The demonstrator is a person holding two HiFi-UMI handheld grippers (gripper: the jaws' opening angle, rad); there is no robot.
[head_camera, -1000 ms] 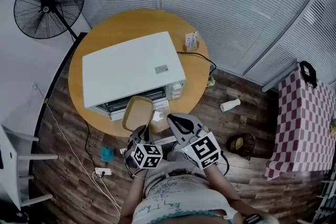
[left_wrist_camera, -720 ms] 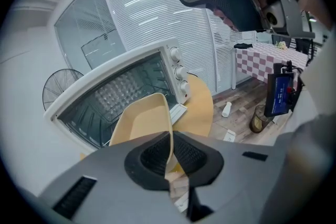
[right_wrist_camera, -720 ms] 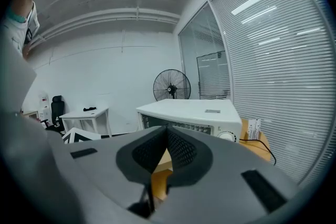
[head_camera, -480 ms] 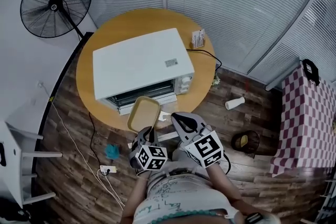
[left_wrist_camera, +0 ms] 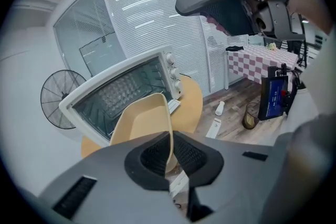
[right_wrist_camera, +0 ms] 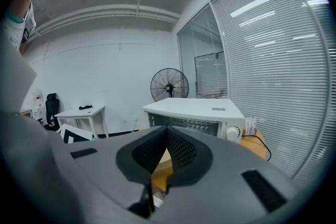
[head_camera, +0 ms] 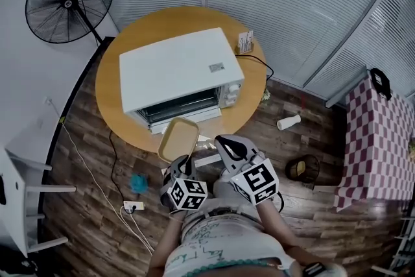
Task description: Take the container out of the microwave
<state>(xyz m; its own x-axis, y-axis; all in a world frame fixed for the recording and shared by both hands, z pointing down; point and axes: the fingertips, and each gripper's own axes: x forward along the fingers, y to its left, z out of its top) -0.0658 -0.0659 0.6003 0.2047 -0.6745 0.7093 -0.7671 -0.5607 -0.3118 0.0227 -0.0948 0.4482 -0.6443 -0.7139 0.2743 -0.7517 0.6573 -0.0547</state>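
The task is judged to be in its closing step: the shallow beige plastic container with rounded corners [head_camera: 178, 139] is already outside the white box-shaped microwave with a dark glass front [head_camera: 178, 71]. It is held at the microwave's 6 o'clock, over the near edge of the round orange-brown wooden worktop [head_camera: 149, 26].

The fingers of the left gripper [left_wrist_camera: 169, 152] are closed on the container's near rim, the thin wall being pinched between the black ribbed pads. In that gripper's view the container is seen tilted, its smooth empty inside turned up and away.

The fingers of the right gripper [right_wrist_camera: 167, 145] are closed together with nothing between them, and the gripper is kept just to the right of the left one, at about 4 o'clock from the container.

What remains is judged to be a set-down. The tilt would need to be levelled first, and a bare patch of worktop chosen at the microwave's 3 or 6 o'clock, since the container hangs partly over the dark wood-plank floor [head_camera: 97, 159].

The rim is thin and smooth, so a single-edge pinch may let the container swing or slip; support from the idle right gripper could be called for.
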